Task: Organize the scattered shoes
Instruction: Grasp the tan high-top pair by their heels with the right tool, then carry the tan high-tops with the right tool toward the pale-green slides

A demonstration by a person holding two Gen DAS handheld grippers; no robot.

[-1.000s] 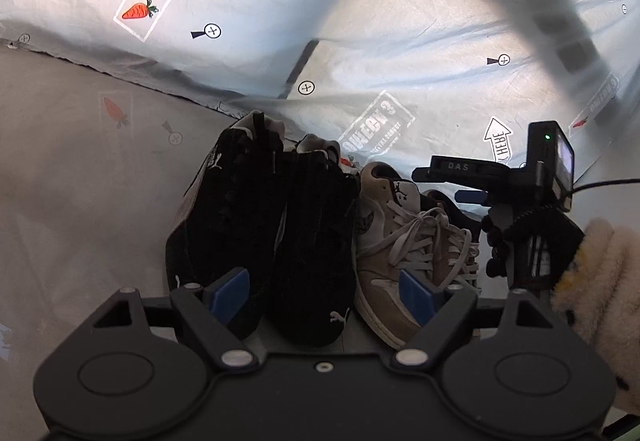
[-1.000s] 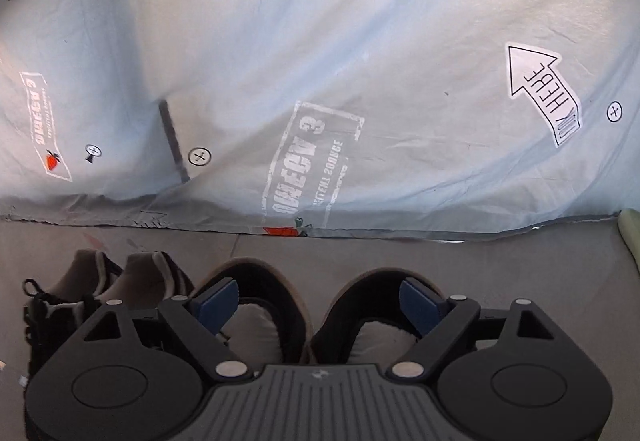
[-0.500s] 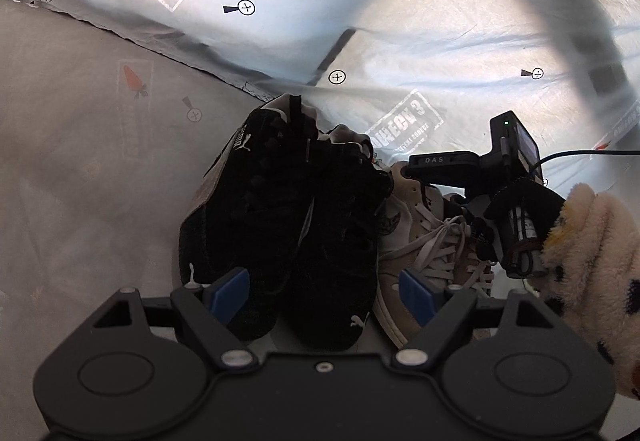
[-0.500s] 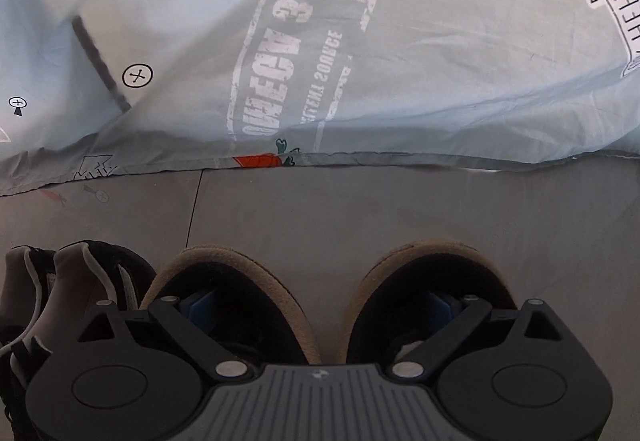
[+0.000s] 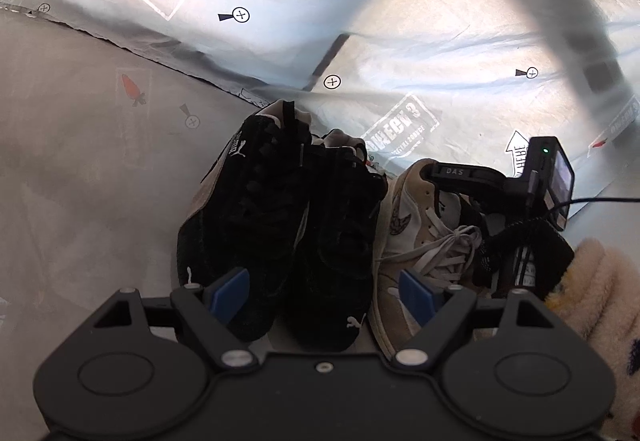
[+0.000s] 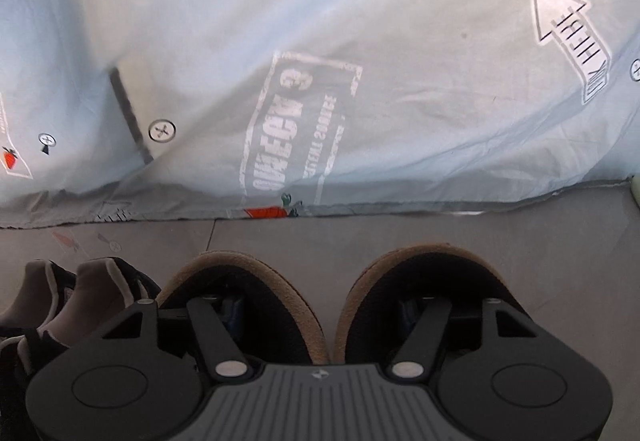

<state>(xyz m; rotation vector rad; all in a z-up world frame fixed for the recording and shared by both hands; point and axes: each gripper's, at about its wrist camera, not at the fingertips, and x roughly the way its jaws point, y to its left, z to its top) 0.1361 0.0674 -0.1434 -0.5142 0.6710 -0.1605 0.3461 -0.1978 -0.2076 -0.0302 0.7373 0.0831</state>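
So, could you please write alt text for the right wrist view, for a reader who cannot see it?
The right hand-held gripper is open, one finger inside each of two tan-rimmed shoes standing side by side on a grey floor. A pair of black shoes stands to their left, and a printed pale sheet hangs behind.

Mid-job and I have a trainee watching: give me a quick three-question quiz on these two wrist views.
1. True or false: the left hand-held gripper is clamped on a shoe.
2. Multiple choice: where do the right hand-held gripper fingers sit? A) inside the collars of the two beige suede sneakers B) on the black suede sneakers C) on the printed grey sheet
3. Fill in: directly left of the beige pair stand the ___ sneakers.

Key: 1. False; its blue pads are spread, holding nothing. 2. A, one finger in each shoe. 3. Black.
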